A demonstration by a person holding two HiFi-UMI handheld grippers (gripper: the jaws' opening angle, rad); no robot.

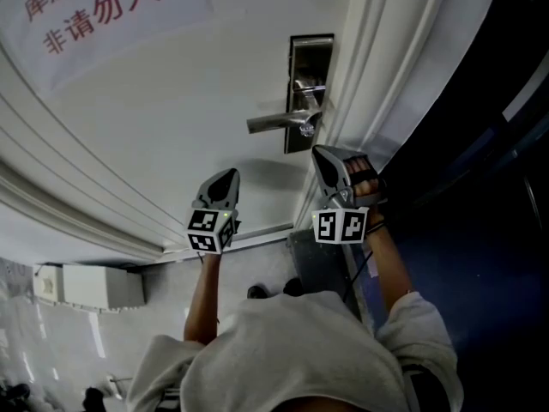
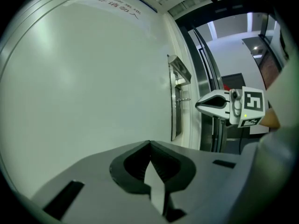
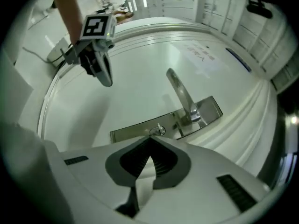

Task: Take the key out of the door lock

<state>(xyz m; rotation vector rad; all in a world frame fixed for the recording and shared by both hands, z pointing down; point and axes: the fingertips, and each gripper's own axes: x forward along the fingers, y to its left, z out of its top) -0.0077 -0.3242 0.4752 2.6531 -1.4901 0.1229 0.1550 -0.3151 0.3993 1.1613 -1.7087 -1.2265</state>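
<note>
A steel lock plate (image 1: 309,63) with a lever handle (image 1: 276,123) sits on the white door. A small key (image 1: 310,87) sticks out of the plate above the handle. In the right gripper view the key (image 3: 160,130) stands in the lock plate (image 3: 135,130) just past my right gripper (image 3: 152,139), which is shut with nothing between its jaws. In the head view my right gripper (image 1: 317,150) is just below the plate. My left gripper (image 1: 232,172) is further left, off the lock, facing bare door. Its jaws (image 2: 150,143) are shut and hold nothing.
A paper sign with red characters (image 1: 86,11) is stuck on the door. The moulded door frame (image 1: 377,67) runs beside the lock, with a dark opening (image 1: 480,144) beyond it. A white box (image 1: 94,286) sits by the door's foot.
</note>
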